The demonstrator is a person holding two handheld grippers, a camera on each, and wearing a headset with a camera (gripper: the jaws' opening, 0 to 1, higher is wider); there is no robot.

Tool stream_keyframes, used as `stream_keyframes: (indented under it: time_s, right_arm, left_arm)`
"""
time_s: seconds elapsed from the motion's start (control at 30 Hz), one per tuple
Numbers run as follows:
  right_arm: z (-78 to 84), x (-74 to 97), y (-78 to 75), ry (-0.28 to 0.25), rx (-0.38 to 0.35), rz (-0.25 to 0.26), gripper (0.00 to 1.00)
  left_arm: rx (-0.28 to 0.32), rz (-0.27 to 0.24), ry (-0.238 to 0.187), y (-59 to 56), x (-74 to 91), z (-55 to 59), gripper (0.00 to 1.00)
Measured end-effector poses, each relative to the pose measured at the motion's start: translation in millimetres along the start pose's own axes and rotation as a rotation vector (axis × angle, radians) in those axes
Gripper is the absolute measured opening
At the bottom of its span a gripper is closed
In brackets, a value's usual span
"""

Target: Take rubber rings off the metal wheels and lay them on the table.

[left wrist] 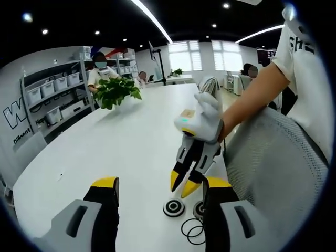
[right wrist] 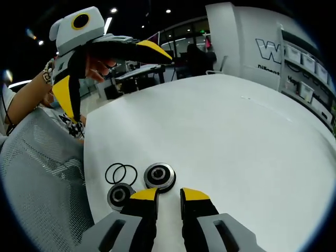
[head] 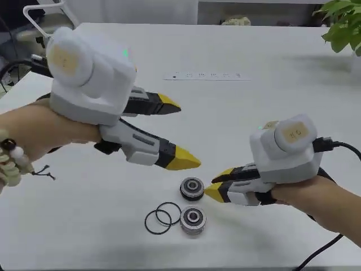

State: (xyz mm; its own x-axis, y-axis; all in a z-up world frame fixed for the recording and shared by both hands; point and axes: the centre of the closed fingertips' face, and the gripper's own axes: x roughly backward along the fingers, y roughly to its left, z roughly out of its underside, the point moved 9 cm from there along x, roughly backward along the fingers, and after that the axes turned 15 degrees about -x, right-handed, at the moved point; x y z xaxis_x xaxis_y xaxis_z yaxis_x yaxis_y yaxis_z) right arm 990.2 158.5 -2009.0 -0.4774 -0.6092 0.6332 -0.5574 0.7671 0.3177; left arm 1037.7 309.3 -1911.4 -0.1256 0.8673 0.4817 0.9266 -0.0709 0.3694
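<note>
Your right gripper [right wrist: 169, 195] has its jaws parted only a crack and carries nothing. The nearer wheel [right wrist: 159, 176] lies flat just ahead of its tips and the second wheel [right wrist: 120, 195] just off to one side of them. Two loose rings [right wrist: 121, 173] lie overlapped on that wheel's far side. Your left gripper [head: 177, 132] hangs above and apart from all this, jaws spread wide, empty.

Nothing pins either wheel to the table [head: 271, 84], so a push from those near-closed tips would likely skate the nearer wheel into its neighbour or over the rings. The gap looks too narrow to straddle a rim. The dark band round each wheel looks like a ring still to come off (I can't be sure at this size). It is thin, so the tips may slip off it, or it may snap free and jump away. If you bring the left gripper down to steady the wheel, watch that the two sets of tips don't clash in that tight spot
</note>
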Motion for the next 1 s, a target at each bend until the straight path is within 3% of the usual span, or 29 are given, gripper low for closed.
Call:
stream_keyframes:
  time_s: [0.13, 0.23, 0.33, 0.4, 0.43, 0.63, 1.0]
  right_arm:
    - [0.7, -1.6, 0.9, 0.006, 0.016, -0.001, 0.16]
    - [1.5, -2.2, 1.8, 0.013, 0.025, -0.003, 0.16]
    - [2.1, -2.6, 2.1, 0.02, 0.034, -0.004, 0.16]
    - [1.9, -2.8, 2.6, 0.021, 0.037, -0.007, 0.16]
    - [1.7, -2.9, 2.7, 0.021, 0.038, -0.007, 0.16]
    - [2.1, -3.9, 3.6, 0.029, 0.043, -0.016, 0.16]
    - [4.3, -7.5, 7.0, 0.031, 0.08, -0.018, 0.22]
  left_arm:
    - [0.02, 0.024, 0.023, -4.6, -16.8, 13.2, 0.54]
    - [0.087, 0.007, -0.016, -13.5, -31.9, 23.6, 0.5]
    - [0.116, -0.012, -0.02, -21.6, -39.2, 34.5, 0.43]
    - [0.11, 0.0, 0.015, -27.2, -42.2, 42.7, 0.36]
    - [0.086, 0.012, 0.052, -30.0, -43.3, 49.5, 0.33]
    - [0.096, 0.049, 0.106, -40.0, -50.4, 66.9, 0.3]
    - [0.083, 0.069, 0.103, -45.6, -55.4, 67.0, 0.15]
